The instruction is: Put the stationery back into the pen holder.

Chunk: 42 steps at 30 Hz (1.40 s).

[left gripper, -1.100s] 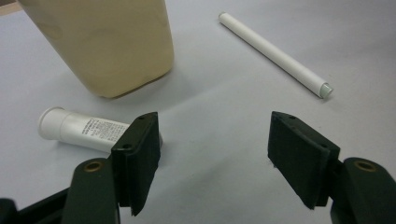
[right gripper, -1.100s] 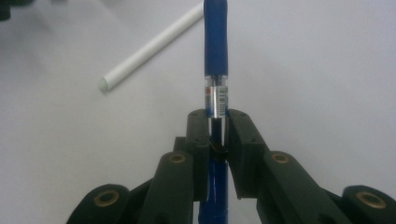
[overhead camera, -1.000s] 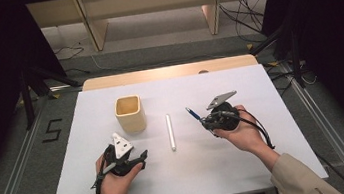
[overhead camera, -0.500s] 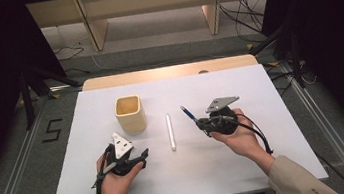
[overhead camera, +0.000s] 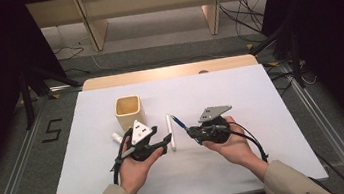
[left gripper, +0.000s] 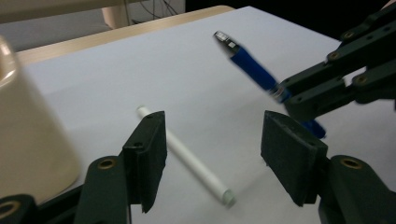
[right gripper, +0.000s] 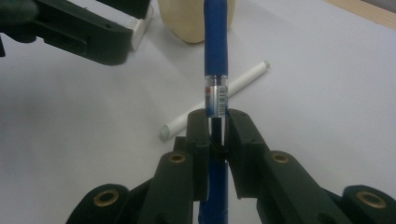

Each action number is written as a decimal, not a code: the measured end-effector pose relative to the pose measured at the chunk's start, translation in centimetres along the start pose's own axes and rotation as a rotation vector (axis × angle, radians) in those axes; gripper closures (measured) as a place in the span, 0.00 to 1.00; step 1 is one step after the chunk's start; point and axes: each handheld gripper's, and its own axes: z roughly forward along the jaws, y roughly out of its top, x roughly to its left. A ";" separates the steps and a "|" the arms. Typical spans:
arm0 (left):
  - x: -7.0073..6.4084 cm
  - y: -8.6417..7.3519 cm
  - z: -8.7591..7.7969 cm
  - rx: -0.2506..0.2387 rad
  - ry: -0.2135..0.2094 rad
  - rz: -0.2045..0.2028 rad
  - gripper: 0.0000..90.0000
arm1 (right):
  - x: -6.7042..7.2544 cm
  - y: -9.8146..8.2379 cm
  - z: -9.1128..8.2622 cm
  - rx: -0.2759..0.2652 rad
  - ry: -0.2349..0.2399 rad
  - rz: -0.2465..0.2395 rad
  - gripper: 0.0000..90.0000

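Right hand-held gripper: I have its jaws clamped tight on the blue pen, gripped low on the barrel so most of the pen sticks out past the jaws, raised off the tabletop and pointing up and away toward the cup side
Left hand-held gripper: I see the jaws standing apart with nothing pressed between them; they have just been closing in somewhat, and the white pen lies on the tabletop in the gap I look through, not yet touched
White pen: it lies flat on the tabletop between my two hands, just ahead of the left jaws, one end toward me
Cream cup: it stands upright on the tabletop beyond the left hand-held gripper, mouth open upward, farther off than either pen
Step in hand: I judge that I carry the blue pen toward the cup while the left side lines up on the white pen
Next move: I reckon the right needs to tip the blue pen upright over the cup's mouth before letting go; the left needs to drop lower, straddle the white pen across its width and only then squeeze
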 end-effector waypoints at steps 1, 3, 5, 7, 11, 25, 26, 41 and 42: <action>-0.2 0.2 0.3 0.000 -0.004 0.000 0.48 | 0.0 0.0 0.0 -0.006 0.001 0.000 0.88; -0.3 0.5 0.7 -0.006 -0.012 -0.006 0.50 | 0.1 0.0 0.1 -0.006 0.010 -0.004 0.88; -0.5 0.7 1.2 -0.014 -0.028 -0.018 0.52 | 0.2 -0.1 0.2 -0.002 0.019 -0.007 0.88; -0.5 0.9 1.5 -0.022 -0.047 -0.040 0.54 | 0.4 -0.1 0.3 -0.004 0.023 -0.010 0.88; -0.3 1.0 1.9 -0.033 -0.088 -0.101 0.59 | 0.6 -0.1 0.4 -0.007 0.030 -0.019 0.88; -0.2 0.8 1.8 -0.120 -0.130 -0.266 0.77 | 0.9 0.1 0.4 -0.043 0.031 -0.030 0.88; -0.3 0.8 1.7 -0.124 -0.132 -0.265 0.78 | 0.9 0.1 0.4 -0.044 0.030 -0.030 0.88; -0.8 2.1 0.4 -0.173 -0.141 -0.156 0.89 | 0.9 0.2 0.1 -0.089 0.027 -0.040 0.70; -0.7 2.2 0.3 -0.177 -0.132 -0.151 0.89 | 0.7 0.3 -0.1 -0.098 0.016 -0.026 0.66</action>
